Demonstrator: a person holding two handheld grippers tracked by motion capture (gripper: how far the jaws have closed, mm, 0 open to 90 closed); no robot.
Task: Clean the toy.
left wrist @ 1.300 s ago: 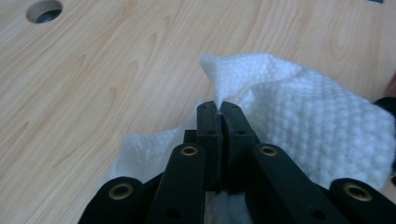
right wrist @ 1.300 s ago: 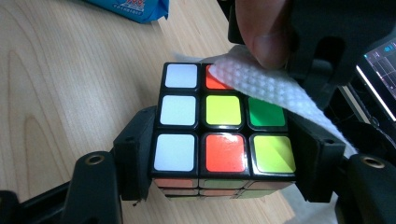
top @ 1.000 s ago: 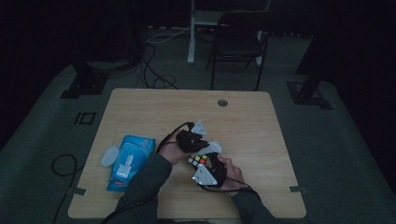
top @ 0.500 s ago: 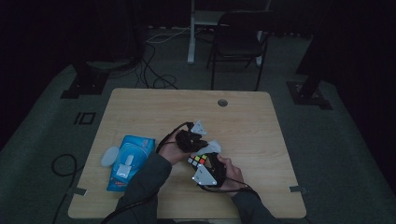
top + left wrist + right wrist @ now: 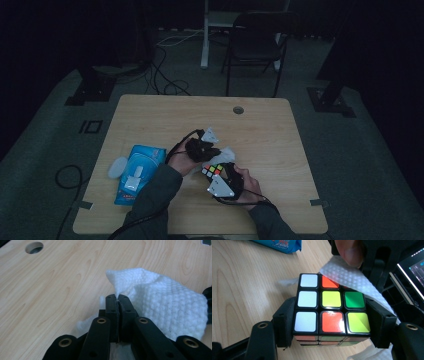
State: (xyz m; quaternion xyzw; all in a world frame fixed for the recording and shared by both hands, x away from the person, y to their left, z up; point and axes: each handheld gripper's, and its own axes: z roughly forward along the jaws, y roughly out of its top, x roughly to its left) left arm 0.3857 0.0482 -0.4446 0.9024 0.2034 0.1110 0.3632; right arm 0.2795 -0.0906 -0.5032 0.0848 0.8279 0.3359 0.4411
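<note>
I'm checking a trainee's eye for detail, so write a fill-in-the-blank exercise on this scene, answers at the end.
1. The right gripper is clamped on a puzzle ____.
2. The left gripper pinches a white textured ____.
3. The blue wipes pack lies on the wooden ____.
4. The centre square of the puzzle's facing side is ____.

Missing words: cube; wipe; table; yellow.

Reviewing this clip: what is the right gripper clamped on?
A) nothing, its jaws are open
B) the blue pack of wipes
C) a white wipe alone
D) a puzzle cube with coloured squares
D: in the right gripper view the right gripper has its two jaws pressed against opposite sides of the puzzle cube, while the white wipe only drapes over the cube's top corner.
</note>
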